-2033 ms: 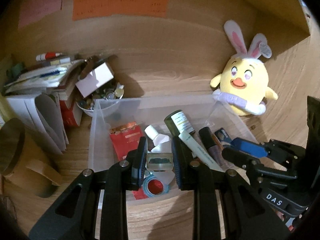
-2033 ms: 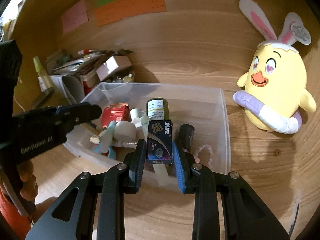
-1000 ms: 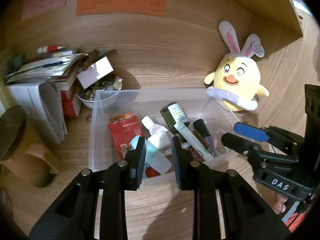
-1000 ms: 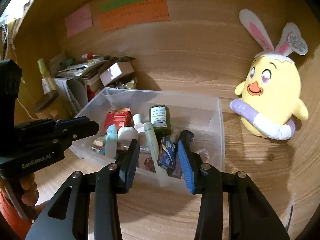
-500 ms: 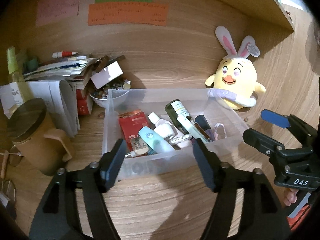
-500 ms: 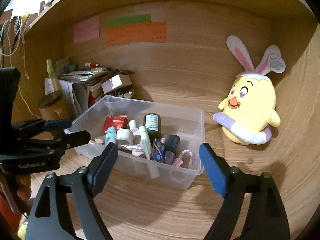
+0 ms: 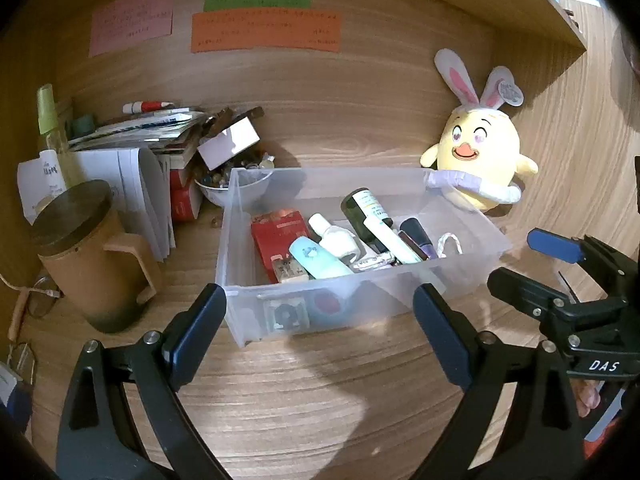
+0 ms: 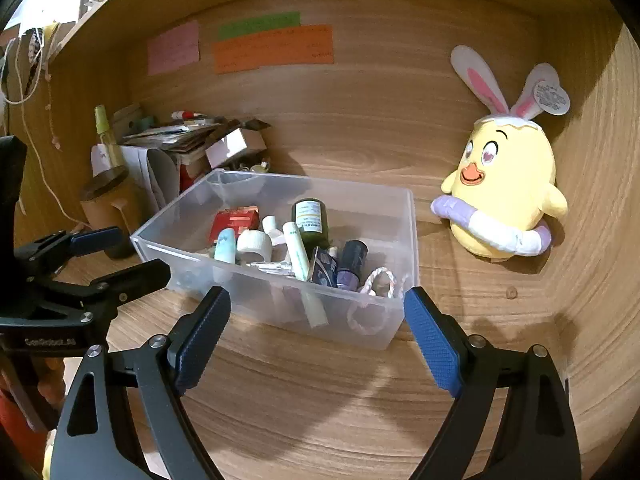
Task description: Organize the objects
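left gripper: fingers spread wide, empty, near side of clear plastic bin. right gripper: same, empty. bin mid-desk, holding dark green bottle, red packet, tubes. advice: scan desk for strays; approach with fingers spread.

Writing on the orange note is too blurred to read.

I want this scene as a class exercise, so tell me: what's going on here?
Someone is tidying small items into a clear plastic bin on a wooden desk. Both the left hand-held gripper and the right hand-held gripper hang open and empty just in front of it. A dark green bottle, tubes and a red packet lie inside; a yellow plush chick sits beside the bin.
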A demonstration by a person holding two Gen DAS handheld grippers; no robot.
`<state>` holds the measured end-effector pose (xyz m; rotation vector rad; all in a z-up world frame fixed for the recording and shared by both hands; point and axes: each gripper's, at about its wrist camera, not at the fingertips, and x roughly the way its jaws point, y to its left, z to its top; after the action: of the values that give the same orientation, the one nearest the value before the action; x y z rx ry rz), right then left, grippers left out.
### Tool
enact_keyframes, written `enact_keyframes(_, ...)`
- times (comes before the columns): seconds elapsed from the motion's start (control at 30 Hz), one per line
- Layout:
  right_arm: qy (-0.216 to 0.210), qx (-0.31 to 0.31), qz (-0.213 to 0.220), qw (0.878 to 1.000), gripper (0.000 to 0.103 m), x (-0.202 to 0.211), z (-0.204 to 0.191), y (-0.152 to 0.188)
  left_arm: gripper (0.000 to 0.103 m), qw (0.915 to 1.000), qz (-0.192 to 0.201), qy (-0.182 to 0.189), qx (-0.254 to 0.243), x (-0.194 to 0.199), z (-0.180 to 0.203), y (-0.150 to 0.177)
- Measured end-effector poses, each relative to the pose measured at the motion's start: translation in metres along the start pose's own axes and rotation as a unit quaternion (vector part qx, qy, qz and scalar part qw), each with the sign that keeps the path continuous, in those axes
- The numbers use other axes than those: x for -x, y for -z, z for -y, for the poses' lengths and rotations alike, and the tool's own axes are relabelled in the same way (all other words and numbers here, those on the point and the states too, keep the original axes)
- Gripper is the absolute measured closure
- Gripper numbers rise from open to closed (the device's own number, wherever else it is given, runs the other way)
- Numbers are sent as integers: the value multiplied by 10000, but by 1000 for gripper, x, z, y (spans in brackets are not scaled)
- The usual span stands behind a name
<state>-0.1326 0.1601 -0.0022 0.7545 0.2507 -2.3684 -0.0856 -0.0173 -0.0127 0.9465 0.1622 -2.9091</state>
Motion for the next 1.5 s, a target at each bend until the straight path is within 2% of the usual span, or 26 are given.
enact_keyframes(1.5,-16,-28,-28,10000,14,7,-4,4,7,10000,12,43,26,6,1,3)
